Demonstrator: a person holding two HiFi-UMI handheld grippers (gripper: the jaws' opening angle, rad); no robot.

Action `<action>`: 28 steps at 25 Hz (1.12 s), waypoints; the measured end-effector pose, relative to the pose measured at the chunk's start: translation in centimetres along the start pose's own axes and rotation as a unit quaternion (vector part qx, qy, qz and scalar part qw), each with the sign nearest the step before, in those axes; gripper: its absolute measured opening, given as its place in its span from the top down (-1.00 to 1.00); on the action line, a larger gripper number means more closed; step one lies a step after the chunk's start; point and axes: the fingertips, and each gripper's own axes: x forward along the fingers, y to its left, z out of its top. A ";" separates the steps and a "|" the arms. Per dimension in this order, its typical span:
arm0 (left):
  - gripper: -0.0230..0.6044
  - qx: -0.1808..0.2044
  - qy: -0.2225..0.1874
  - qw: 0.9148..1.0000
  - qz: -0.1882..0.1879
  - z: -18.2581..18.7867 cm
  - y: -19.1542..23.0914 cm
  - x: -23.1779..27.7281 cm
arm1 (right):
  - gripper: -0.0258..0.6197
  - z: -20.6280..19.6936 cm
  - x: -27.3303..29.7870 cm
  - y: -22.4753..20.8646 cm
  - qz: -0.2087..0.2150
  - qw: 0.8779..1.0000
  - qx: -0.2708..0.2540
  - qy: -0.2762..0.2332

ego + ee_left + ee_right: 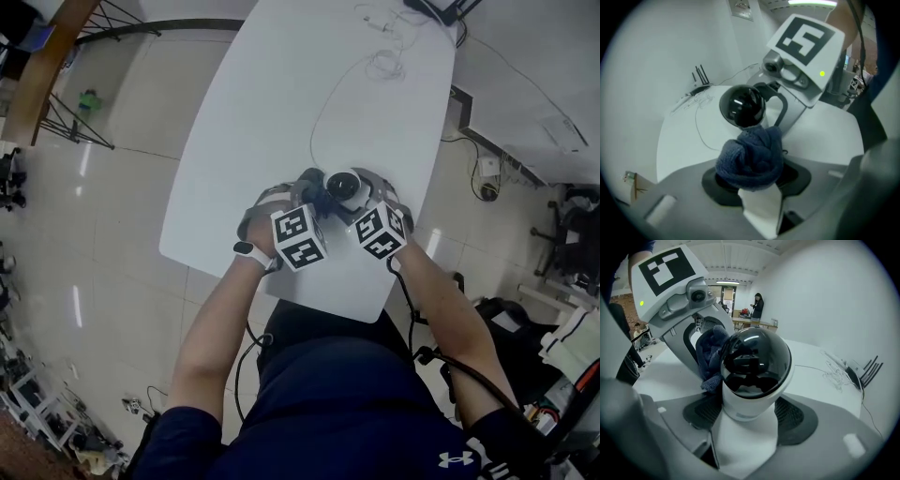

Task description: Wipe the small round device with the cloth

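Observation:
The small round device (345,187), a white base under a glossy black dome (757,366), is held just above the white table (309,84). My right gripper (750,414) is shut on its white base, one pad on each side. My left gripper (754,177) is shut on a bunched dark blue cloth (752,157). The cloth touches the dome (742,107) from the left, and shows beside it in the right gripper view (710,357). In the head view the left gripper (314,204) and the right gripper (367,202) stand close together at the device.
A thin white cable (323,103) loops across the table to small items at its far end (384,23). The table's near edge (328,305) is just below the grippers. Office chairs (572,234) stand on the right. A person (757,305) stands far off.

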 end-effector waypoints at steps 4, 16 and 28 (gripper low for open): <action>0.37 -0.007 0.046 0.999 -0.003 -0.5 -0.2 0.3 | -0.19 -0.2 0.2 0.1 0.005 1.000 0.003 0.004; 0.37 0.078 -0.125 0.982 0.116 11.9 0.6 -10.2 | -0.17 -0.2 0.1 0.0 -0.002 1.000 0.028 0.000; 0.38 0.016 -0.038 0.995 0.095 3.4 2.3 -3.8 | -0.16 -0.5 0.1 0.0 -0.003 0.999 0.038 -0.006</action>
